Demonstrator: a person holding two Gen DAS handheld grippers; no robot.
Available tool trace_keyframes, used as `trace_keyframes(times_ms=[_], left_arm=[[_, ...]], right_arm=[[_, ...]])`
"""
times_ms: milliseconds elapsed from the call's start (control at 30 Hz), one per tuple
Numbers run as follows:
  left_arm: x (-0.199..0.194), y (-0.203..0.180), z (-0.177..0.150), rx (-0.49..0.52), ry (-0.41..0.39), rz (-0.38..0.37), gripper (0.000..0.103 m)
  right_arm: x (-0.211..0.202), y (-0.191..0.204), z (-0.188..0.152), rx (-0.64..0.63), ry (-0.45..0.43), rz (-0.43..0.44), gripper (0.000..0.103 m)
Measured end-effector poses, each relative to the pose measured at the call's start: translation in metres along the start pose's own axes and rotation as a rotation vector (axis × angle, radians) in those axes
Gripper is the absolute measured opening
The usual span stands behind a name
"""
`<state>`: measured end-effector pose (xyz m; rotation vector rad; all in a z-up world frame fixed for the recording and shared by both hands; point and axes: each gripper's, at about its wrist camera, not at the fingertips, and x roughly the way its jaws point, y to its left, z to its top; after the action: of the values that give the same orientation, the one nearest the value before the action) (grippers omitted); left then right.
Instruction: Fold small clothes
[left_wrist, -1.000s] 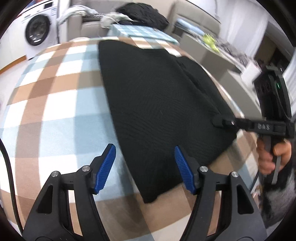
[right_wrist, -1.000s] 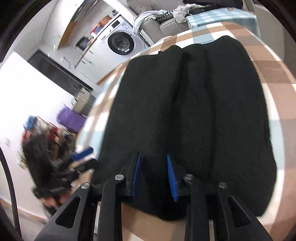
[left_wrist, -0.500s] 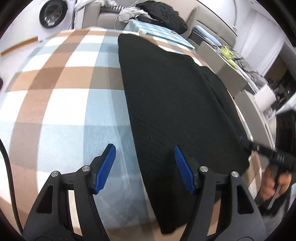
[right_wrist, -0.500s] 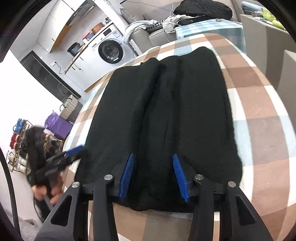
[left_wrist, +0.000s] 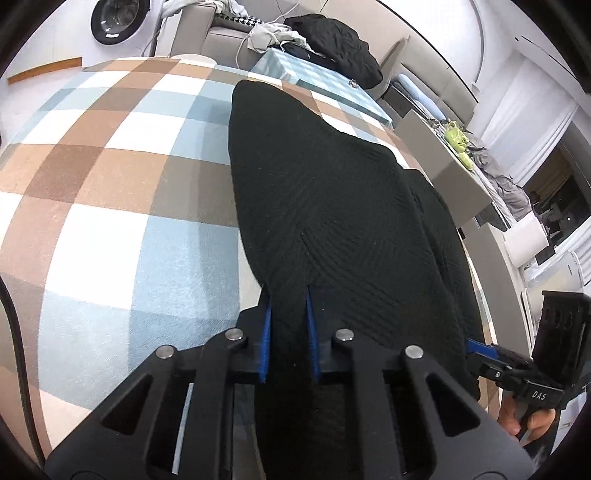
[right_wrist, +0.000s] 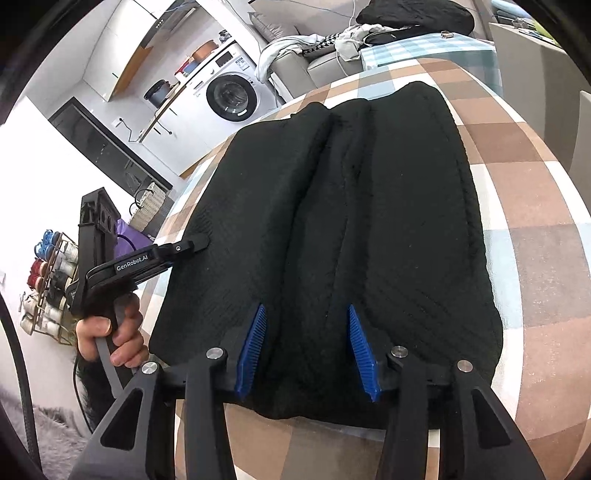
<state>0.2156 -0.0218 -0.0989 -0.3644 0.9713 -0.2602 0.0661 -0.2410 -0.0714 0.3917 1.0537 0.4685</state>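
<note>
A black knit garment (left_wrist: 332, 203) lies folded lengthwise on a checked cloth (left_wrist: 110, 203). In the left wrist view my left gripper (left_wrist: 288, 295) is at the garment's near corner. Its jaws are closing, with a pinch of black fabric pressed between the blue pads. The right wrist view shows the garment (right_wrist: 369, 203) as a long panel with two lengthwise ridges. My right gripper (right_wrist: 306, 308) stands open over its near edge, the pads apart with fabric lying flat between them. The left gripper (right_wrist: 199, 242) shows at the garment's left edge, held by a hand. The right gripper (left_wrist: 476, 347) sits at the garment's right side.
The checked cloth (right_wrist: 535, 258) extends to the right of the garment. Behind are a washing machine (right_wrist: 231, 98) and a sofa heaped with clothes (left_wrist: 332, 40). A grey table (left_wrist: 443, 158) stands to the right, and a shoe rack (right_wrist: 48, 280) on the floor to the left.
My left gripper has slid right onto the garment's near corner and gone from wide open to pinching the fabric. The right gripper's jaws have spread wider over the near edge.
</note>
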Motion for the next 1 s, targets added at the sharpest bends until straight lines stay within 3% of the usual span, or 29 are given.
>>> trace_keyframes(times_ms=[133,400,500,600,833,1000], left_arm=[[-0.014,0.004,-0.011,0.023,-0.013,0.022,0.012],[-0.057,0.037,-0.037,0.051,-0.009,0.07,0.012],[-0.061,0.046,-0.033,0.036,-0.017,0.08,0.013],[-0.062,0.048,-0.031,0.034,-0.014,0.081,0.015],[-0.071,0.053,-0.035,0.006,-0.025,0.085,0.019],[-0.073,0.055,-0.038,-0.001,-0.029,0.082,0.02]], right_arm=[[0.004,0.009,-0.002,-0.026,0.032,-0.001,0.047],[0.022,0.055,-0.023,-0.144,0.158,0.106,0.049],[0.034,0.057,-0.004,-0.143,0.141,0.125,0.049],[0.05,0.052,0.025,-0.102,0.107,0.073,0.049],[0.091,0.045,0.074,-0.032,0.082,0.15,0.055],[0.107,0.063,0.089,-0.109,0.057,0.093,0.055]])
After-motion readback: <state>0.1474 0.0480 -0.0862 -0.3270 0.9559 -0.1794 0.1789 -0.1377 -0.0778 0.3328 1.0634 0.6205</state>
